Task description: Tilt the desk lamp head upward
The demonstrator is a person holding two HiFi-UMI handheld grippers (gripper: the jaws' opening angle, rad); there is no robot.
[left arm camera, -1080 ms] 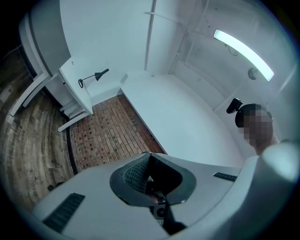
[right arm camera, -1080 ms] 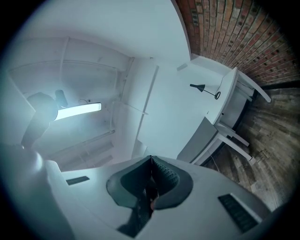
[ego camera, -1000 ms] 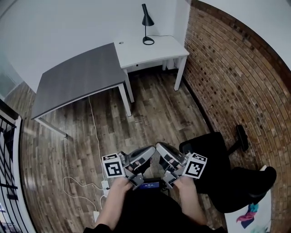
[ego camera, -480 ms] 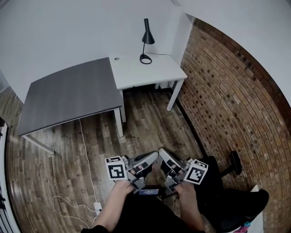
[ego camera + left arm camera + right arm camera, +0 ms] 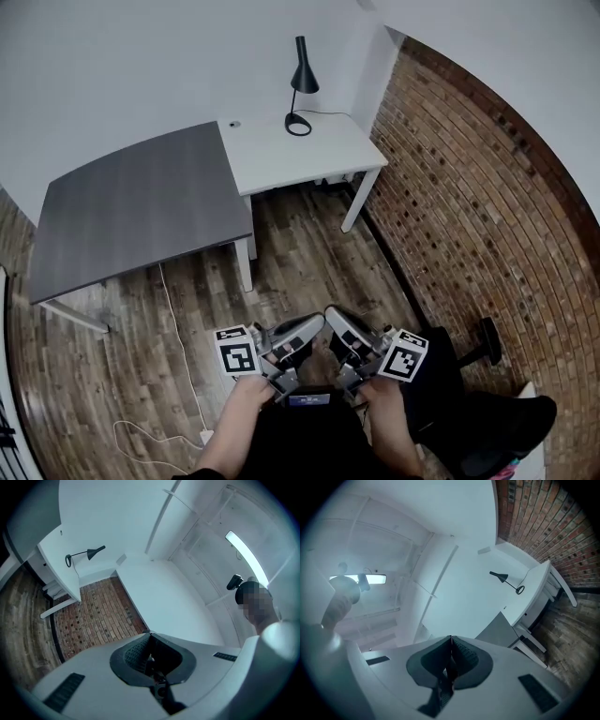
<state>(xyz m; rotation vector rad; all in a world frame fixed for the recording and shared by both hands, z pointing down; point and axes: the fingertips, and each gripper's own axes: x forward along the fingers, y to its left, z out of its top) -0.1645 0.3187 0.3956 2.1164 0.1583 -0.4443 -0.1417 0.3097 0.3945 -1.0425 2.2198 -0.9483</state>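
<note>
A black desk lamp with a cone shade pointing down stands on a ring base at the back of the white desk, far across the room. It also shows small in the left gripper view as the lamp and in the right gripper view as the lamp. My left gripper and right gripper are held close to my body, tips near each other, well away from the lamp. Both are shut with nothing between the jaws.
A grey desk adjoins the white one on the left. A brick wall runs along the right. A white cable trails over the wooden floor. A black chair base sits at my right.
The desks and lamp have shifted lower and leftward in the head view as the camera moved. Both grippers stay shut near my body.
</note>
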